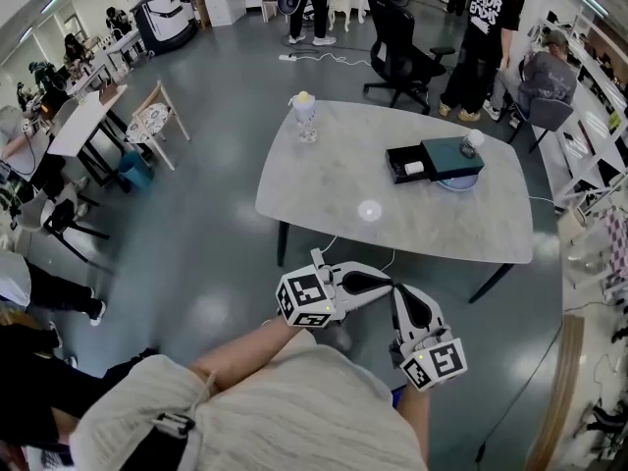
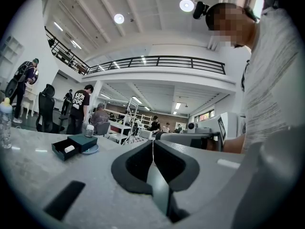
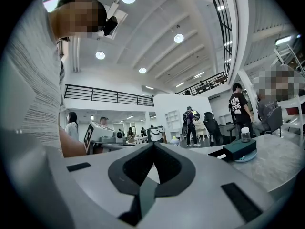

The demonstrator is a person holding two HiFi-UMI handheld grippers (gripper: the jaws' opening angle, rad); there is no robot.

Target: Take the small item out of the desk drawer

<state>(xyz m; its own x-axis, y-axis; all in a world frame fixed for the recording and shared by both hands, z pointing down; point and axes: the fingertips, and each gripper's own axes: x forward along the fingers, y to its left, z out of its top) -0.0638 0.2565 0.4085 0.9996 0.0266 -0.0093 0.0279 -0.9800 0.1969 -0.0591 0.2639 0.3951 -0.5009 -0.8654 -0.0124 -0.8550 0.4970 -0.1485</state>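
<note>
The small white item (image 1: 414, 168) lies in the open drawer (image 1: 400, 163) of a dark box (image 1: 451, 155) near the right edge of the tabletop (image 1: 343, 199). The box rests on a blue plate (image 1: 456, 183) and carries a small jar (image 1: 473, 141). The left gripper (image 1: 381, 283) and right gripper (image 1: 402, 302) hang off the near edge, each with its fingers pressed together on nothing. A bottle (image 1: 305, 116) stands at the far left corner.

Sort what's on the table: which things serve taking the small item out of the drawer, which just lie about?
Job: open drawer; small white item inside it.
Lying about: bottle; capped jar on the drawer box; pale dish under it.
</note>
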